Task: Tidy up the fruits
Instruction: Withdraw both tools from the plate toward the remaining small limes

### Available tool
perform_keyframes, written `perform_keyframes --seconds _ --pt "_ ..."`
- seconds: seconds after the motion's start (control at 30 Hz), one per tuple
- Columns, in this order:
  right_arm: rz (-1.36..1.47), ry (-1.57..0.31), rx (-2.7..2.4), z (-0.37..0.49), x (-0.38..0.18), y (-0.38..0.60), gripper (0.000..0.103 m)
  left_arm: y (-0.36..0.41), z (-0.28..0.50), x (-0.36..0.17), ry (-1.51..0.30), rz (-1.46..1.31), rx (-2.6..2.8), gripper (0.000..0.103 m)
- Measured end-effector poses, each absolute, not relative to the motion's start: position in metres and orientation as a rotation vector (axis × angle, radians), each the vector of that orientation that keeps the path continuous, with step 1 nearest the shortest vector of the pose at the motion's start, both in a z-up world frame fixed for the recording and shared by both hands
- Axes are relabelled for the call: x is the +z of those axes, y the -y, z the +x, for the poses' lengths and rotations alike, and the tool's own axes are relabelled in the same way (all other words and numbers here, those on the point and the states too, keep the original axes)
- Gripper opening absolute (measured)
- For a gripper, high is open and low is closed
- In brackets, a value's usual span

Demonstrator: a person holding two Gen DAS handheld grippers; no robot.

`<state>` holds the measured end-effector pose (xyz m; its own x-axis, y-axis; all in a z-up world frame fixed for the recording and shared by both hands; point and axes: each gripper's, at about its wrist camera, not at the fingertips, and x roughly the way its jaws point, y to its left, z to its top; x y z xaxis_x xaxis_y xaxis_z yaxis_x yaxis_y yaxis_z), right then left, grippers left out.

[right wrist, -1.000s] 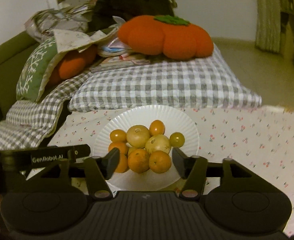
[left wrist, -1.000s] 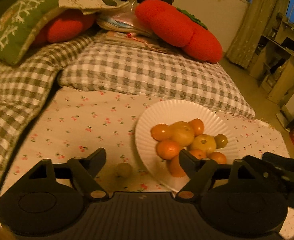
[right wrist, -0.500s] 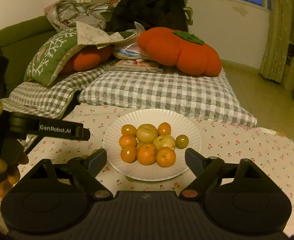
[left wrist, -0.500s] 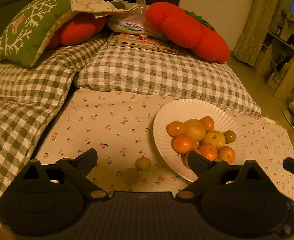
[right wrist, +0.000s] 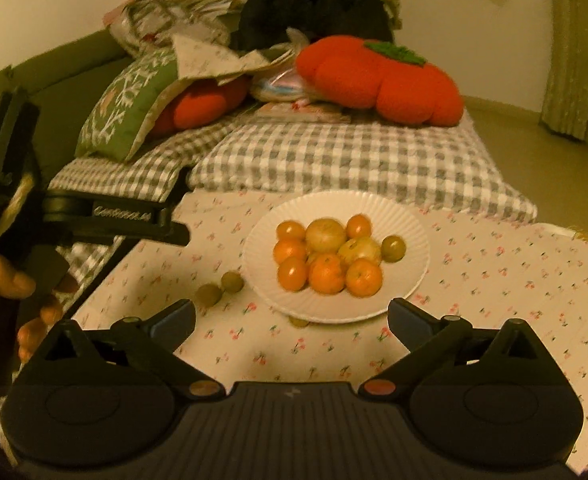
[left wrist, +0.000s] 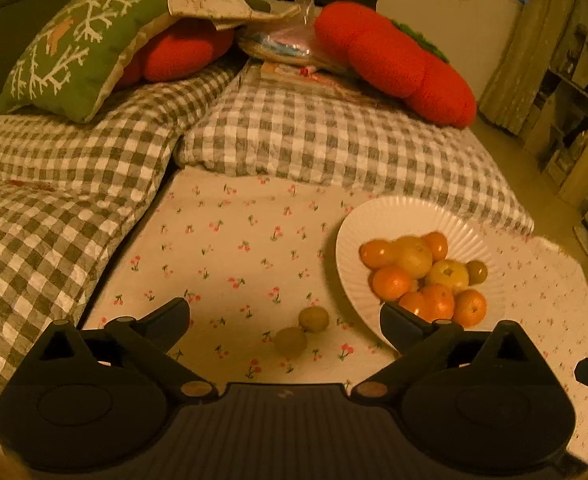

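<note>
A white ribbed plate [left wrist: 397,216] [right wrist: 413,240] holds several oranges [left wrist: 391,282] [right wrist: 326,273] and yellow-green fruits [left wrist: 447,274] [right wrist: 325,235] on a cherry-print cloth. Two small green fruits [left wrist: 313,319] [left wrist: 290,342] lie loose on the cloth left of the plate; they also show in the right wrist view [right wrist: 232,281] [right wrist: 208,294]. Another small fruit [right wrist: 298,322] peeks out at the plate's near edge. My left gripper [left wrist: 286,318] is open and empty just behind the loose fruits. My right gripper [right wrist: 292,316] is open and empty before the plate.
Grey checked cushions [left wrist: 333,140] lie behind the cloth. A red pumpkin-shaped pillow [right wrist: 377,80], a green patterned pillow [left wrist: 78,52] and a stack of papers sit further back. The left gripper's body and the hand [right wrist: 10,280] fill the left side of the right wrist view. Shelves stand at far right [left wrist: 573,120].
Both grippers have pulled back and up from the plate. The left view has shifted left, so two loose green fruits now lie between its fingers. Both stayed open.
</note>
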<state>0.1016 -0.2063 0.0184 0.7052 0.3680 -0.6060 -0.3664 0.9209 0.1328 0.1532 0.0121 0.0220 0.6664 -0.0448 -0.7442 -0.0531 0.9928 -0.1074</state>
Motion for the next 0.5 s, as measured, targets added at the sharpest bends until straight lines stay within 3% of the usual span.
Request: perform_keyframes --seconds 0.5 --pt "-0.089 -0.840 0.441 0.107 -0.019 0.178 0.101 -0.002 0.164 -0.022 -0.958 0.046 0.041 0.094"
